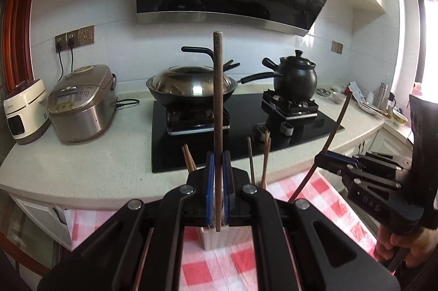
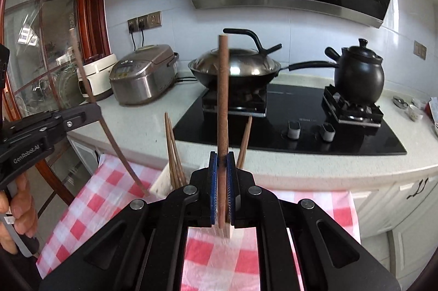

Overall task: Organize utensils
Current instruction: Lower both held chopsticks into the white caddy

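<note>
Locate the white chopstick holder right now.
In both wrist views the white chopstick holder stands on the checkered cloth before the counter, largely hidden behind the tools.

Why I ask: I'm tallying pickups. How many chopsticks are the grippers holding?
2. One chopstick stands upright in the shut left gripper, the other chopstick upright in the shut right gripper. More sticks stand unheld in the holder.

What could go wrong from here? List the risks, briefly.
1. Each claw, left and right, pinches one upright chopstick near its lower end; it may pivot or slip.
2. The holder already has chopsticks leaning out, which a descending claw could knock.
</note>
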A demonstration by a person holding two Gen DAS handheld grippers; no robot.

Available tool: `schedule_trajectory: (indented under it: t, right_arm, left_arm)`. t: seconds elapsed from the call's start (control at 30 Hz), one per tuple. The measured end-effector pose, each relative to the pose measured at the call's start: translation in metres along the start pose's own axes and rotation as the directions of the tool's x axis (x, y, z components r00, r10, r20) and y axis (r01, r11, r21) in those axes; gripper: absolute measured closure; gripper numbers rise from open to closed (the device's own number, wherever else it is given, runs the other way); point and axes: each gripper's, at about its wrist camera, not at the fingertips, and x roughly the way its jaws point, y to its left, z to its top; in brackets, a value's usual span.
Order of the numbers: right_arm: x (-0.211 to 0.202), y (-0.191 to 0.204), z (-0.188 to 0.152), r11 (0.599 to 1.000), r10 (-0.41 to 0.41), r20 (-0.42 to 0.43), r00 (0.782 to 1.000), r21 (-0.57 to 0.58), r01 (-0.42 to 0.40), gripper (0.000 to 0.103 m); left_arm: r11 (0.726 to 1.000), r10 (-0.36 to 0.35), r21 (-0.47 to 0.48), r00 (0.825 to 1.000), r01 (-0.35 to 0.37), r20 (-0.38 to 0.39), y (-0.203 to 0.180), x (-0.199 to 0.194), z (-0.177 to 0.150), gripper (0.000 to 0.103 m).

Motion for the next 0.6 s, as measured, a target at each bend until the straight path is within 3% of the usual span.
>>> schedule_trajectory:
  t: [0.37,0.6]
  right_arm:
    - [0.043,-0.002,0.007,1.0,0.02,-0.057,0.998,0.009,-0.019,0.095]
    - [0.077,-0.009,-0.012,0.999,0.045,-0.154,0.987,0.028,-0.041,0.094]
  left_arm:
    - [0.999,0.008,-0.034,0.998,-0.01,-0.062,0.011,0.058,-0.003,0.097]
    - [0.997,-0.029,-0.069,0.985,0.018,-0.169,0.017,0.099,-0.029,0.097]
